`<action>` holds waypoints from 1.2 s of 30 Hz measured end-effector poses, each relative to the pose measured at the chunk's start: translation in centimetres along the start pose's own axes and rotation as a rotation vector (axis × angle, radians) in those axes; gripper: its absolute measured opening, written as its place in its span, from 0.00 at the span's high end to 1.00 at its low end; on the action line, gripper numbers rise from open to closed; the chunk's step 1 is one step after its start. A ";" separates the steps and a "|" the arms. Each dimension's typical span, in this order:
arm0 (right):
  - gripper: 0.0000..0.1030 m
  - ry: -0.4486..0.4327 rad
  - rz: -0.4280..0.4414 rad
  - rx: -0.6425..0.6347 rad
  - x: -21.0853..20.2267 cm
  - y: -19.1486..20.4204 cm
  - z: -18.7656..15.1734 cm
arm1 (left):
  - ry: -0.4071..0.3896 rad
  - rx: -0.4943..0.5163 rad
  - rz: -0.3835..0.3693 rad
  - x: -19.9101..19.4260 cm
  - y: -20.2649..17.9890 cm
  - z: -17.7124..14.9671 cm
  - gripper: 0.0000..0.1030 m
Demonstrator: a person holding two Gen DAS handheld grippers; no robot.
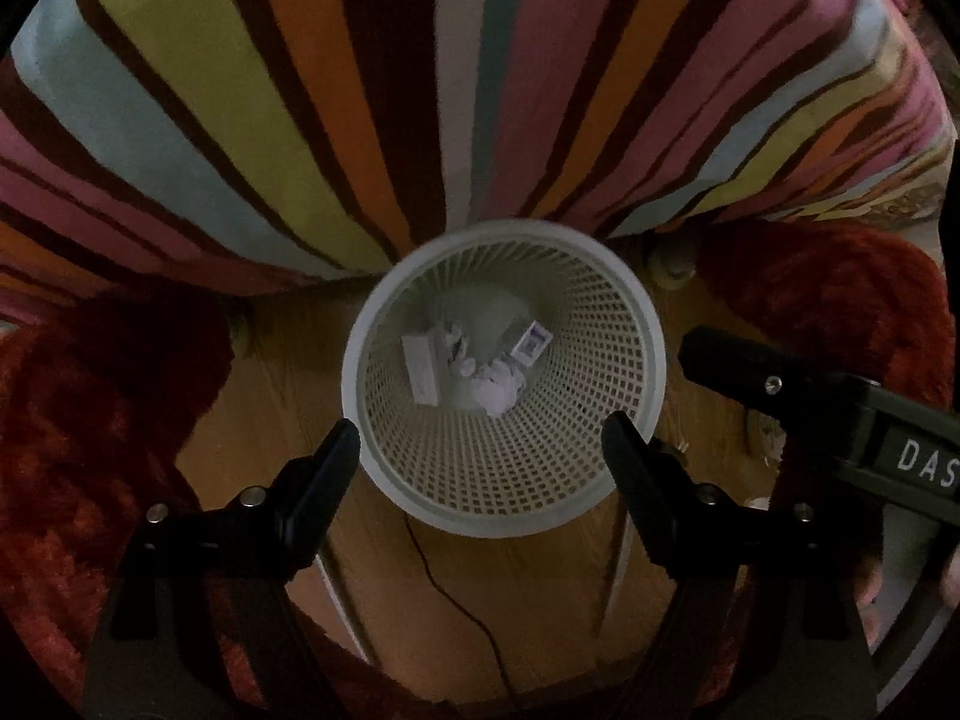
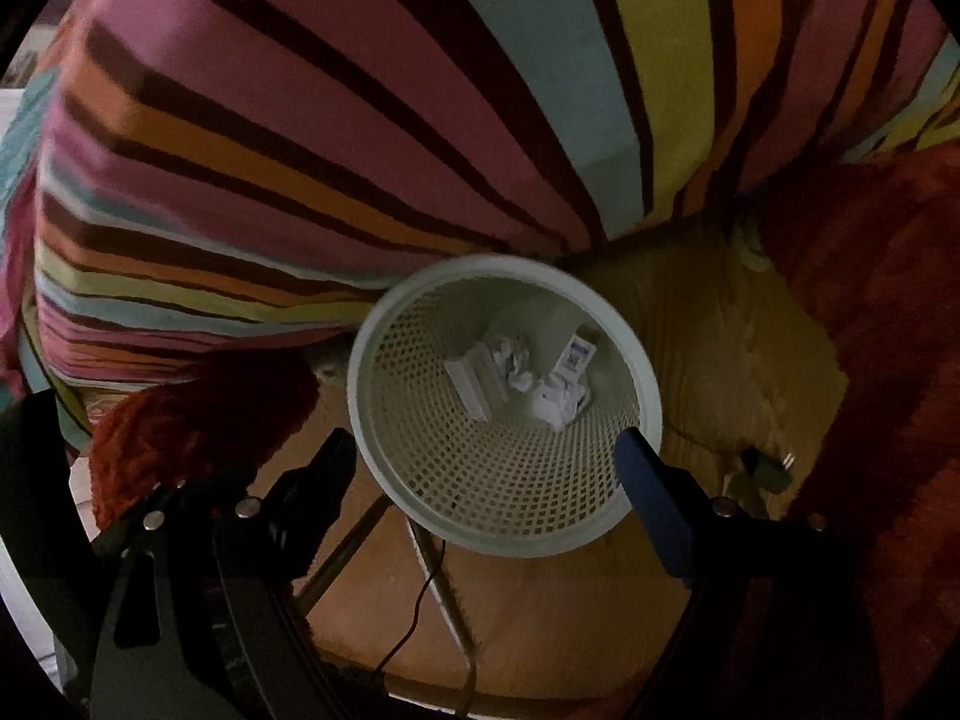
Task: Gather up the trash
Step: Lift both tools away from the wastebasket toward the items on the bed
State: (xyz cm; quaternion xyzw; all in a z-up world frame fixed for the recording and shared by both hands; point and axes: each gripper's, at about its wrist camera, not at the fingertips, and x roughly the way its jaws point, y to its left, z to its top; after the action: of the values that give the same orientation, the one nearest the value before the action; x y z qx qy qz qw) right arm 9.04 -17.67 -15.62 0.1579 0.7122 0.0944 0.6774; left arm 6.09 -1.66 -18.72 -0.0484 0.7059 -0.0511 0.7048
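Note:
A white mesh waste basket (image 1: 636, 324) stands on the wooden floor below both grippers; it also shows in the right wrist view (image 2: 642, 372). Inside lie crumpled white paper (image 1: 498, 390) (image 2: 555, 402), a flat white box (image 1: 420, 363) (image 2: 471, 387) and a small printed packet (image 1: 531, 343) (image 2: 577, 354). My left gripper (image 1: 480, 435) is open and empty above the basket's near rim. My right gripper (image 2: 486, 447) is open and empty above the basket too; its body (image 1: 840, 420) shows at the right of the left wrist view.
A bed with a striped multicoloured cover (image 1: 360, 90) (image 2: 360, 120) rises right behind the basket. A shaggy red rug (image 1: 72, 420) (image 2: 888, 330) lies on both sides. A thin black cable (image 1: 456, 600) and a wooden leg (image 2: 342, 552) cross the floor.

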 end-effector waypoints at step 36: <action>0.19 -0.698 0.087 -0.146 -16.2 4.9 5.0 | -0.609 0.129 0.066 -16.3 0.9 2.9 0.22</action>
State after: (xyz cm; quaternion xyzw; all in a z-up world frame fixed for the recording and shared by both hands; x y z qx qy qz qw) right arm 15.01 -19.21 0.90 0.1621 0.4220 0.1142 0.8846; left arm 9.07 1.53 -2.71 0.0060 0.4589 -0.0560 0.8867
